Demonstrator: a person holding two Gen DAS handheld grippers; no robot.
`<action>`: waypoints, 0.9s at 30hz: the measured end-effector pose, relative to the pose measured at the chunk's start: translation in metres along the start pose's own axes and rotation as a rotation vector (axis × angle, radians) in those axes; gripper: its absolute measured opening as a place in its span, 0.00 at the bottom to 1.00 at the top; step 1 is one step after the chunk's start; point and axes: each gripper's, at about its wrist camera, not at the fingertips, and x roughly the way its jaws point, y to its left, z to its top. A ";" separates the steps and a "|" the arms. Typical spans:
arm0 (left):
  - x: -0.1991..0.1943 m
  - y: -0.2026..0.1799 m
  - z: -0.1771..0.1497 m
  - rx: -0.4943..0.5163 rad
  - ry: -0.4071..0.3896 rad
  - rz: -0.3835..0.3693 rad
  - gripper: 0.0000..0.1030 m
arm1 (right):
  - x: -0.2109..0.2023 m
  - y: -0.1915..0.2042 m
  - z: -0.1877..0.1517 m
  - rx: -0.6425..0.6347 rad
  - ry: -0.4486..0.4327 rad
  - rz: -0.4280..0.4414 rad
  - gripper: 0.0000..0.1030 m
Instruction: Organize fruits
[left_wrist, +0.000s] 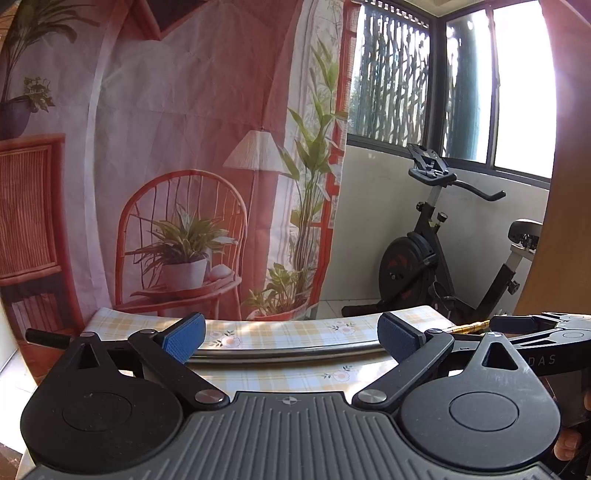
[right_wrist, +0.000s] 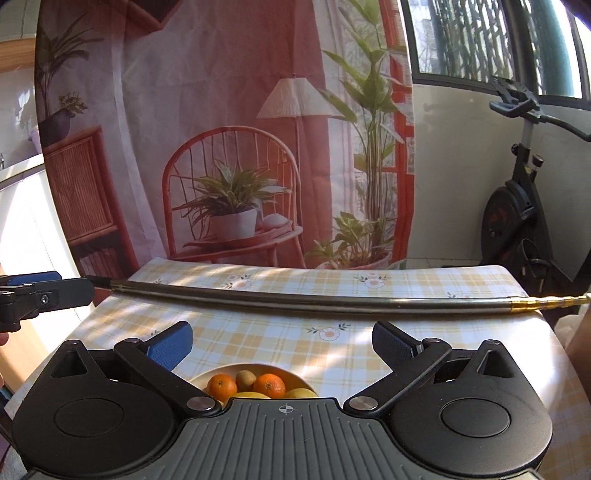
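Note:
A cream bowl (right_wrist: 295, 376) sits on the checked tablecloth just below my right gripper (right_wrist: 282, 341). It holds two oranges (right_wrist: 221, 386), a brown kiwi (right_wrist: 246, 378) and yellow fruit (right_wrist: 301, 393), partly hidden by the gripper body. My right gripper is open with nothing between its blue pads. My left gripper (left_wrist: 291, 338) is open too, held above the table with empty jaws; no fruit shows in its view. In the left wrist view the right gripper (left_wrist: 517, 325) pokes in at the right edge. In the right wrist view the left gripper (right_wrist: 33, 286) appears at the left edge.
A long metal rod (right_wrist: 314, 297) with a gold tip (right_wrist: 546, 301) lies across the table (right_wrist: 258, 332) beyond the bowl. A printed curtain (right_wrist: 240, 147) hangs behind the table. An exercise bike (left_wrist: 436, 251) stands by the window at the right.

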 end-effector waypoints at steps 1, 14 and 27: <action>-0.003 -0.005 0.005 0.009 -0.015 0.003 1.00 | -0.004 -0.001 0.006 0.004 -0.013 -0.006 1.00; -0.018 -0.025 0.026 0.029 -0.046 0.030 1.00 | -0.057 0.002 0.046 -0.022 -0.130 -0.014 1.00; -0.027 -0.026 0.032 0.052 -0.067 0.056 1.00 | -0.068 0.004 0.050 -0.011 -0.122 -0.044 1.00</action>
